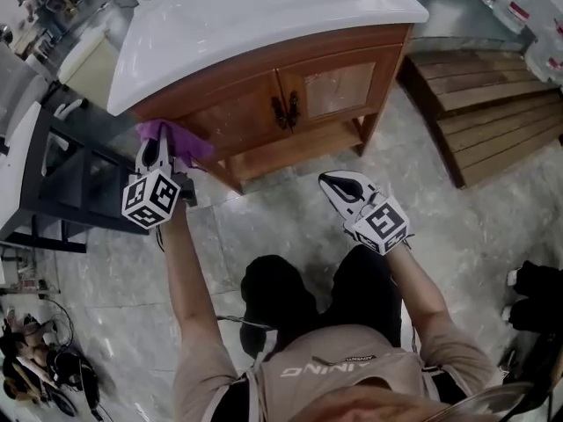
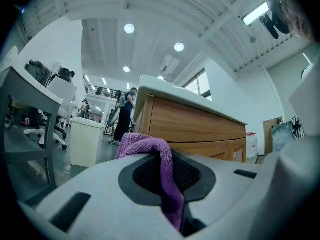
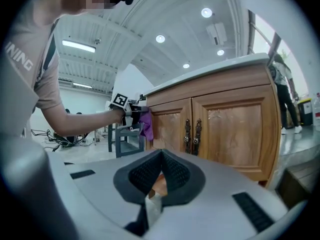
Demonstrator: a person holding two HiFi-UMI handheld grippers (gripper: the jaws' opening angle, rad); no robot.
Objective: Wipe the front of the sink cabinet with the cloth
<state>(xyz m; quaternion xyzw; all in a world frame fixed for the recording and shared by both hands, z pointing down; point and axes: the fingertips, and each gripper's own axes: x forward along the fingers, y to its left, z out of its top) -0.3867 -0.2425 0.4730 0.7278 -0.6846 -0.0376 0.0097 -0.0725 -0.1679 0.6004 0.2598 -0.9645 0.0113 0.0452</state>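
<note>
A wooden sink cabinet (image 1: 290,104) with a white top (image 1: 255,20) stands ahead of me; its two doors carry dark handles (image 1: 285,111). My left gripper (image 1: 160,154) is shut on a purple cloth (image 1: 172,139), which it holds against the cabinet's left front corner. The cloth (image 2: 162,166) runs up between the jaws in the left gripper view, with the cabinet front (image 2: 200,129) just beyond. My right gripper (image 1: 339,185) hangs lower, off the cabinet, jaws closed on nothing. In the right gripper view the doors (image 3: 220,129) and the cloth (image 3: 146,123) show.
A dark metal table (image 1: 62,178) stands left of the cabinet. Wooden pallets (image 1: 493,104) lie to the right. Cables and gear (image 1: 40,367) lie on the floor at the lower left. A person (image 2: 124,115) stands far behind the cabinet.
</note>
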